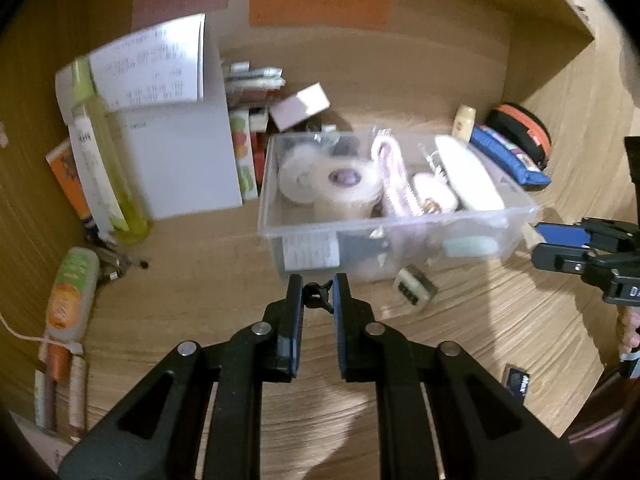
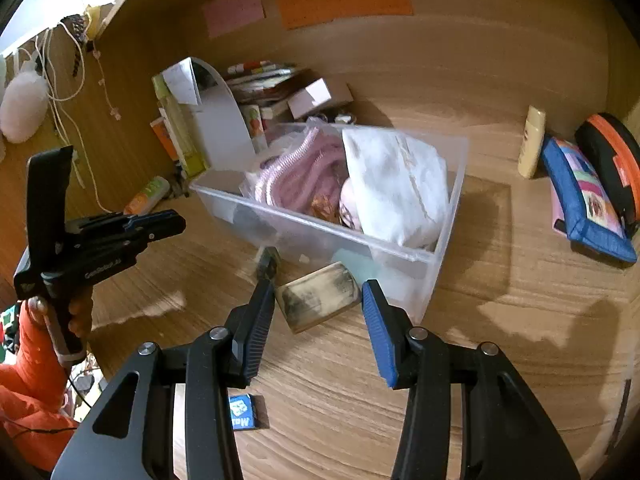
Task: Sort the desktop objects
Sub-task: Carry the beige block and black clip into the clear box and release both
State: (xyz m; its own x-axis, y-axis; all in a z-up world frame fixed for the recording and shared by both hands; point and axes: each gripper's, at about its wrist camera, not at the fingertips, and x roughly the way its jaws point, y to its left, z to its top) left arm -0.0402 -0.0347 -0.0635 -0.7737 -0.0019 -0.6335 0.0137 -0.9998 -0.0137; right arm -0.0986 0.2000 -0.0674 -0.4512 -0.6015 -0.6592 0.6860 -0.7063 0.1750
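Observation:
A clear plastic bin [image 1: 400, 236] [image 2: 400, 252] stands mid-desk, filled with tape rolls [image 1: 332, 184], a pink coiled hose [image 2: 296, 176] and a white cloth bundle [image 2: 396, 184]. My left gripper [image 1: 318, 294] is shut on a small black clip [image 1: 319, 297] in front of the bin; it also shows in the right wrist view [image 2: 168, 220]. My right gripper [image 2: 318, 300] is open, its fingers either side of a pale wooden-looking block [image 2: 320, 298] lying against the bin's front; the block shows in the left view [image 1: 416, 288].
A white file holder [image 1: 180, 148], a yellow-green bottle [image 1: 108, 168] and books stand at the back left. An orange tube [image 1: 70, 292] lies left. A cream bottle [image 2: 531, 142], blue pouch [image 2: 588, 200] and black-orange case [image 2: 612, 160] sit right. A small blue card [image 2: 244, 412] lies near.

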